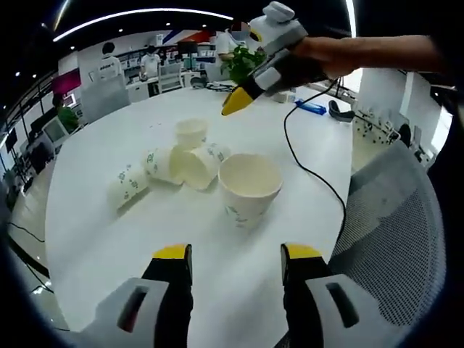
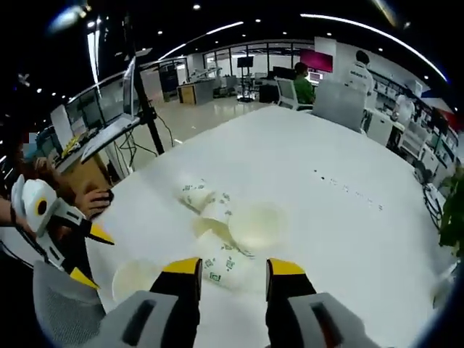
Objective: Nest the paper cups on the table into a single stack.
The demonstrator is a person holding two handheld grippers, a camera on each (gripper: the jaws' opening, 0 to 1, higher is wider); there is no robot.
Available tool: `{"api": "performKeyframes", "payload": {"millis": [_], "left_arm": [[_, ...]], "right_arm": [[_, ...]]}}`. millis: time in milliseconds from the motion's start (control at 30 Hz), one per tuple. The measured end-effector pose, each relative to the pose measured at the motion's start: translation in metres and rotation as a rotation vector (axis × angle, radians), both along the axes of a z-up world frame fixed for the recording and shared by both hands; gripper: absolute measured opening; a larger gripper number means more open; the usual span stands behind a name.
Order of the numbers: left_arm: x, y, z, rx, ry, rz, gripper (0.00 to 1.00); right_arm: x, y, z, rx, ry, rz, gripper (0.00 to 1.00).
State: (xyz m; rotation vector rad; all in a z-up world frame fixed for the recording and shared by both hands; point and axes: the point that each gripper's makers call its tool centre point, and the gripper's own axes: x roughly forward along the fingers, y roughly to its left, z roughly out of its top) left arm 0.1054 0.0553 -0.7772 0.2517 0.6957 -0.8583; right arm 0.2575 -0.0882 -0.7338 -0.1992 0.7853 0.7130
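Left fingers: the left gripper has its two yellow-tipped jaws spread wide with nothing between them, hovering over bare table.
Right fingers: the right gripper also stands parted and empty, jaws poised just above the cup cluster; seen from the left gripper view it hangs in a hand beyond the cups, where the gap between its tips is hard to judge.
Just ahead of the left fingers: an upright cup, mouth open to the ceiling, standing clear of the rest and nearest the jaws.
Further out: three tipped cups lying on their sides, touching one another — a left-hand cup, a middle cup and a right-hand cup whose mouth faces the camera.
Beyond those: a second upright cup, just behind the fallen ones.
Under the right fingers: the tipped cups lie close below the jaw tips, green print showing.
Handling, as I judge it: thin paper, very light, easily crushed or dented at the rim; smooth walls may slip, and a nudge could roll the fallen ones.
Where to grip: across the side wall near the middle, lightly, or pinching one wall at the rim.
Edges: a black cable trails over the table to the right; a mesh chair back sits beside the left fingers.
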Motion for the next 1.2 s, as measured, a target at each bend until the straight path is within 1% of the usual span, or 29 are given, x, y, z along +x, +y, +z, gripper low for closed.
{"api": "performKeyframes", "payload": {"millis": [67,133,167,233,267,433,567,600,700,733,767,833,967,1000,1100,1167,1200], "left_arm": [[0.000,0.003,0.001,-0.002,0.002,0.011,0.48],[-0.001,0.006,0.000,0.001,0.003,0.019,0.48],[-0.001,0.007,-0.001,-0.001,0.006,0.021,0.48],[-0.001,0.009,-0.001,0.000,0.007,0.026,0.48],[-0.002,0.011,-0.001,0.000,0.008,0.031,0.48],[0.000,0.016,-0.001,-0.001,0.014,0.046,0.48],[0.000,0.016,-0.001,-0.003,0.016,0.052,0.48],[0.000,0.016,-0.001,-0.002,0.016,0.052,0.48],[0.001,0.017,0.000,-0.006,0.019,0.058,0.47],[0.001,0.017,0.000,-0.007,0.021,0.060,0.47],[0.001,0.018,0.000,-0.008,0.022,0.060,0.47],[0.001,0.020,-0.001,-0.005,0.023,0.062,0.47],[-0.002,0.024,-0.003,-0.005,0.032,0.071,0.47],[-0.002,0.024,-0.003,-0.005,0.034,0.073,0.47],[-0.002,0.028,-0.006,-0.005,0.040,0.080,0.47],[-0.003,0.030,-0.007,-0.007,0.045,0.088,0.47],[-0.003,0.031,-0.007,-0.007,0.046,0.090,0.47]], "right_arm": [[0.010,-0.008,0.000,-0.004,0.012,-0.072,0.34],[0.014,-0.011,0.000,0.002,0.023,-0.106,0.34],[0.018,-0.013,-0.001,0.014,0.038,-0.137,0.34],[0.030,-0.017,-0.005,0.037,0.048,-0.167,0.34],[0.028,-0.016,-0.002,0.049,0.057,-0.178,0.34],[0.026,-0.016,-0.001,0.062,0.077,-0.207,0.34],[0.048,-0.023,-0.018,0.082,0.101,-0.234,0.34],[0.041,-0.020,-0.015,0.079,0.107,-0.237,0.34],[0.037,-0.017,-0.014,0.080,0.114,-0.240,0.33],[0.047,-0.019,-0.020,0.082,0.120,-0.241,0.33],[0.052,-0.019,-0.024,0.084,0.125,-0.244,0.33],[0.054,-0.019,-0.026,0.086,0.128,-0.249,0.33],[0.065,-0.017,-0.035,0.079,0.140,-0.256,0.33],[0.059,-0.015,-0.033,0.078,0.144,-0.255,0.33],[0.060,-0.011,-0.036,0.074,0.153,-0.251,0.33],[0.073,-0.011,-0.044,0.074,0.163,-0.249,0.32],[0.073,-0.011,-0.045,0.074,0.165,-0.247,0.32]]}}
